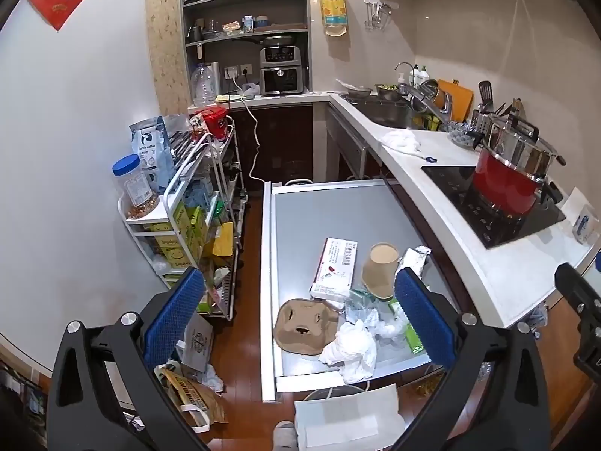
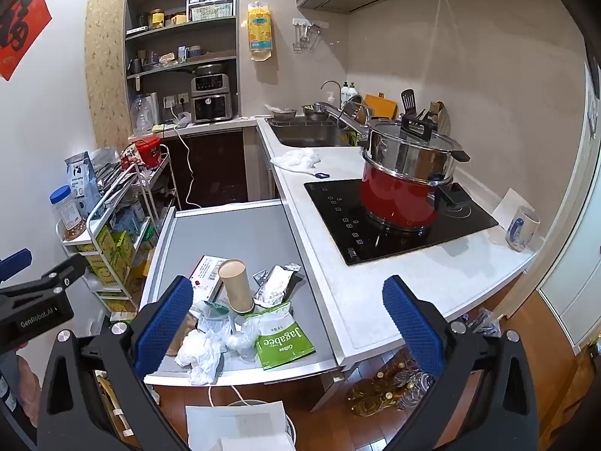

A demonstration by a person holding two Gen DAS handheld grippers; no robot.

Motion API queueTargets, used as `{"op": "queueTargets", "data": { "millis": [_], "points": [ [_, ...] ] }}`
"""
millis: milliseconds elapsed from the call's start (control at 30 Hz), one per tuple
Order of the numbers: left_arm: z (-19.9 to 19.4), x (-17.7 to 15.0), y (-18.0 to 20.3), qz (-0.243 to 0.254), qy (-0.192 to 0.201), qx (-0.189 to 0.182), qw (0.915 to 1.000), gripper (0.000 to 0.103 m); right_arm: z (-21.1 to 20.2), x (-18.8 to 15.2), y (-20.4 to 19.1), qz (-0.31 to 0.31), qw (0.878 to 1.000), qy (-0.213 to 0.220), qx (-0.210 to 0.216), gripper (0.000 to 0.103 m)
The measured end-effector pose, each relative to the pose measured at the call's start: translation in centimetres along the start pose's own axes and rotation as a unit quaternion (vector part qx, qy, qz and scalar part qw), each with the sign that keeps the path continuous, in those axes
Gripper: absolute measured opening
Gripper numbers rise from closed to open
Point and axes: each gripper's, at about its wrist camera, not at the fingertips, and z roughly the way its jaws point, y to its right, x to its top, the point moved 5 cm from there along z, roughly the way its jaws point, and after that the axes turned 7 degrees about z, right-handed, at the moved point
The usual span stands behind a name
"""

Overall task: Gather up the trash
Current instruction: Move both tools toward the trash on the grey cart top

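Observation:
A pile of trash lies at the near end of a grey pull-out table (image 1: 330, 210): a brown paper cup (image 1: 381, 268), a brown pulp cup carrier (image 1: 304, 327), crumpled white tissue (image 1: 355, 349), a white and red carton (image 1: 336, 267), a green Jagabee bag (image 2: 283, 338) and foil wrappers (image 2: 276, 282). A white paper bag (image 1: 345, 417) stands open on the floor below the table's near edge. My left gripper (image 1: 300, 319) is open and empty, above the pile. My right gripper (image 2: 289, 319) is open and empty, above the table's near right corner.
A white counter (image 2: 375, 293) runs along the right with a black hob (image 2: 394, 218), a red pot (image 2: 405, 188) and a mug (image 2: 522, 227). A wire cart (image 1: 195, 225) full of goods stands left. Bags (image 1: 191, 394) lie on the floor; bottles (image 2: 390, 387) sit under the counter.

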Motion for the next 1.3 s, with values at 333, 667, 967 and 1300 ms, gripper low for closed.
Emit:
{"op": "queueTargets", "data": {
  "millis": [333, 667, 967, 1300],
  "points": [
    [2.0, -1.0, 0.5, 0.023, -0.037, -0.016, 0.9989, 0.101, 0.3, 0.1, 0.0, 0.000, 1.000, -0.002, 0.002, 0.099],
    [3.1, -2.4, -0.5, 0.029, -0.033, -0.024, 0.9988, 0.101, 0.7, 0.0, -0.6, 0.000, 1.000, -0.003, 0.030, 0.099],
    [2.9, -2.6, -1.1, 0.008, -0.024, -0.048, 0.9985, 0.101, 0.9, 0.2, -1.4, -0.005, 0.999, -0.008, 0.050, 0.099],
    [3.4, -2.8, -1.3, 0.011, -0.032, -0.041, 0.9986, 0.101, 1.3, 0.4, -2.1, -0.011, 0.998, -0.011, 0.055, 0.099]
  ]
}}
